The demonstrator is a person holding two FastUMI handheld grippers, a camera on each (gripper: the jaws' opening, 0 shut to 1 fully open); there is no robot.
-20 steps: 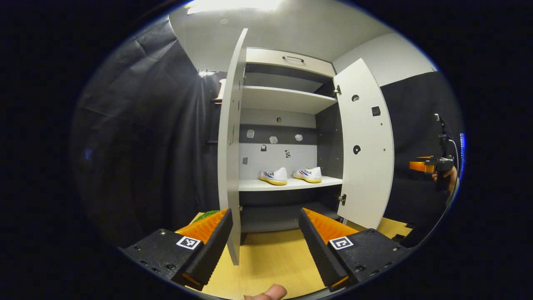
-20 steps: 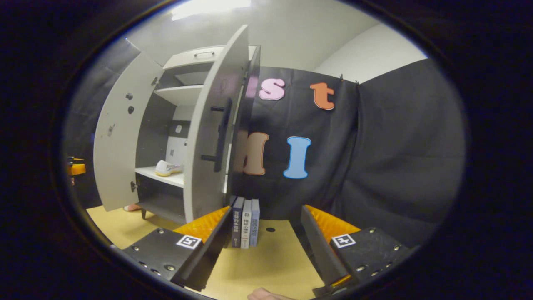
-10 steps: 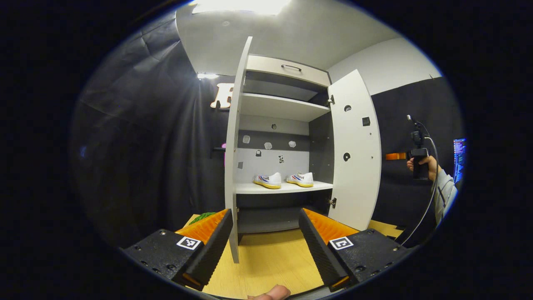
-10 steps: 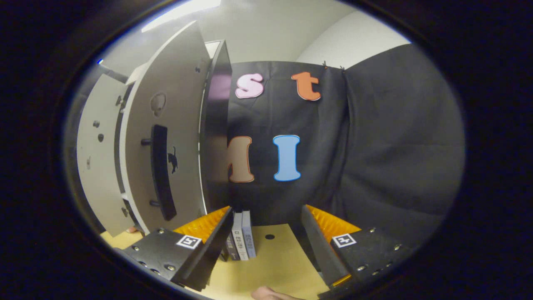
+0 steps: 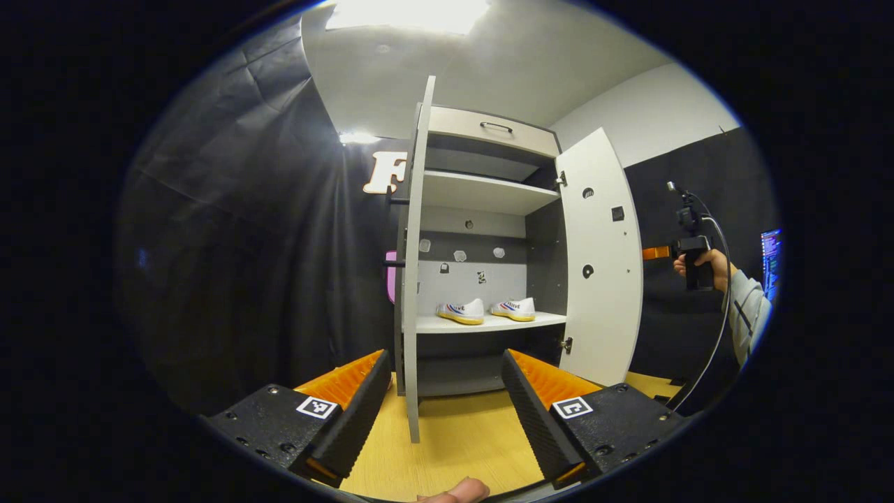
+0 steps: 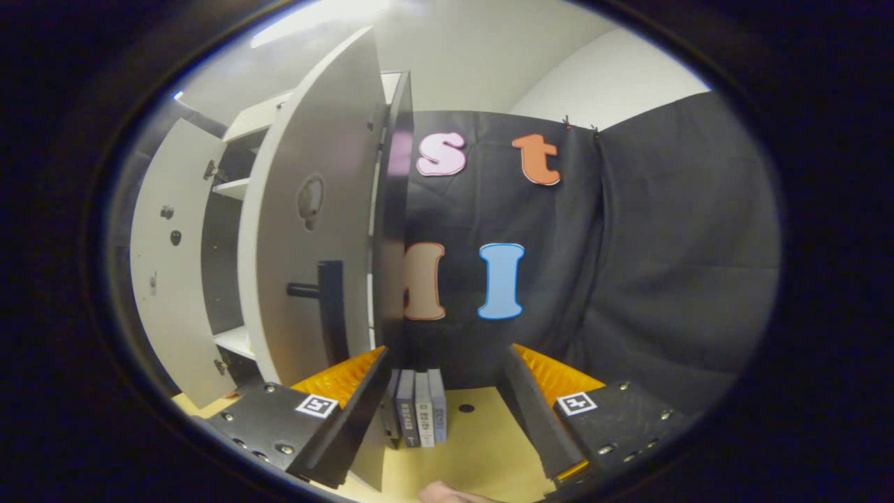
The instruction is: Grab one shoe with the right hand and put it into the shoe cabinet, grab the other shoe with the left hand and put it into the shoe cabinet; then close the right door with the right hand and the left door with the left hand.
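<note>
Pale wood floor (image 5: 454, 433), black cloth walls; shoe cabinet (image 5: 482, 230) doors open.
Both shoes (image 5: 485, 310) shelved; books (image 6: 419, 416) beside cabinet; left gripper (image 5: 445, 391) and right gripper (image 6: 447, 391) spread, empty.

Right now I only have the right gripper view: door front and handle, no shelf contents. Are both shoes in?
Observer: Yes. The left gripper view shows both shoes side by side on the middle shelf.
Operator: Left gripper on the left door?
Observer: No. The left gripper is open and holds nothing. The left door stands edge-on ahead of it, wide open.
Operator: Where does my gripper sit against the right door?
Observer: The right gripper is at the outer side of the right door, level with its middle. Whether they touch I cannot tell.
</note>
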